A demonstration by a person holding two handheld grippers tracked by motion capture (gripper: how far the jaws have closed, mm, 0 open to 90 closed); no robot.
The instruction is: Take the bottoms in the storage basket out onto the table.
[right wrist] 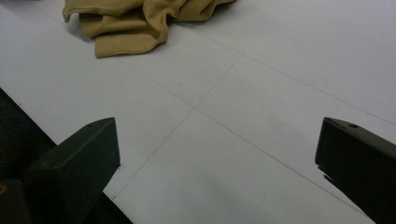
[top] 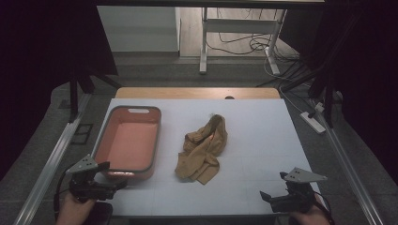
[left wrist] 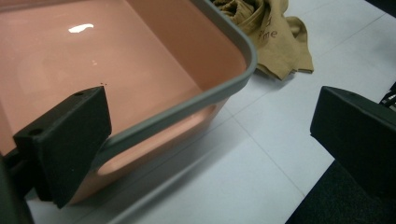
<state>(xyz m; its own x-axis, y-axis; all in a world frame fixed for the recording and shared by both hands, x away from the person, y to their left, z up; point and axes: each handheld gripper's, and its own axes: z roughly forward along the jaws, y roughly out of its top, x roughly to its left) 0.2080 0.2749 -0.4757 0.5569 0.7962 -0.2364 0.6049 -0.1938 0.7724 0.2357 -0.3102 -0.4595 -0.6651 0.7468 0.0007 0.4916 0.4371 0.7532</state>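
A crumpled tan cloth [top: 202, 147] lies in the middle of the white table [top: 258, 126]. Left of it stands an empty pink basin [top: 126, 143] with a grey rim. My left gripper [top: 115, 174] is held open at the basin's near corner, nothing between its jaws. In the left gripper view the basin's rim [left wrist: 245, 51] runs between the open jaws, with the cloth [left wrist: 275, 32] beyond it. My right gripper [top: 273, 184] is open near the table's front right edge, over bare table. The right gripper view has the cloth [right wrist: 135, 18] at top left, well ahead of the jaws.
Metal rails [top: 51, 159] run along both sides of the table. A wooden strip [top: 197, 93] borders its far edge. Beyond it, on the floor, are a white desk frame [top: 204, 42], loose cables and a power strip [top: 313, 121].
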